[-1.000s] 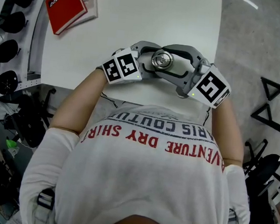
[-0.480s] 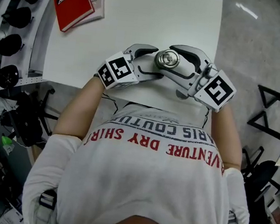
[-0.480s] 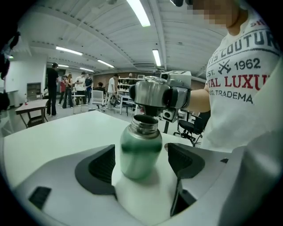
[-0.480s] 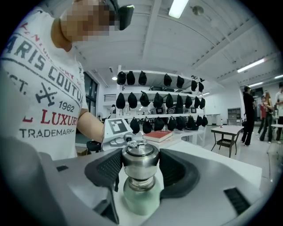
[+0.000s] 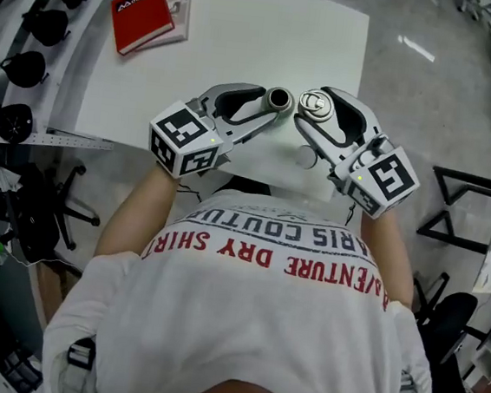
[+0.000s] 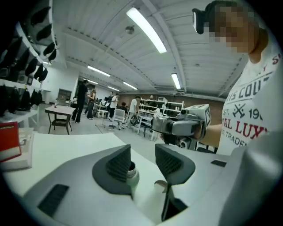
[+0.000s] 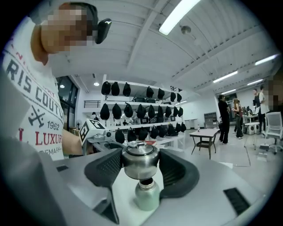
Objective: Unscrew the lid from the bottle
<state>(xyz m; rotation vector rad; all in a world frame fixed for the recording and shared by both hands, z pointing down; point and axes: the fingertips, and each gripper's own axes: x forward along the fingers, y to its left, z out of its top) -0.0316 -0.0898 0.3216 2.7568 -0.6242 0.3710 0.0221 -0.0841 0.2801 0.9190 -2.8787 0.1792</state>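
A pale green bottle [image 5: 279, 98] stands with its dark mouth open. My left gripper [image 5: 270, 108] is at it and its jaws have just been closing. In the left gripper view the bottle neck [image 6: 132, 173] shows partly behind the left pad, and the right pad stands clear of it. My right gripper [image 5: 317, 113] is shut on the silver lid [image 5: 315, 104], just right of the bottle mouth. In the right gripper view the lid [image 7: 140, 161] sits between both pads, with the bottle [image 7: 146, 196] right below it.
On the white table [image 5: 245, 34], a red book [image 5: 143, 13] lies at the far left corner. A small ring [image 5: 309, 159] shows on the table near its front edge. Racks of dark caps [image 5: 20, 63] line the left side. People and a small table [image 7: 208, 137] are far off.
The lid sat on the bottle between both grippers. Now it is off and to the right in the right gripper, the bottle mouth is bare, and both grippers have risen and parted.
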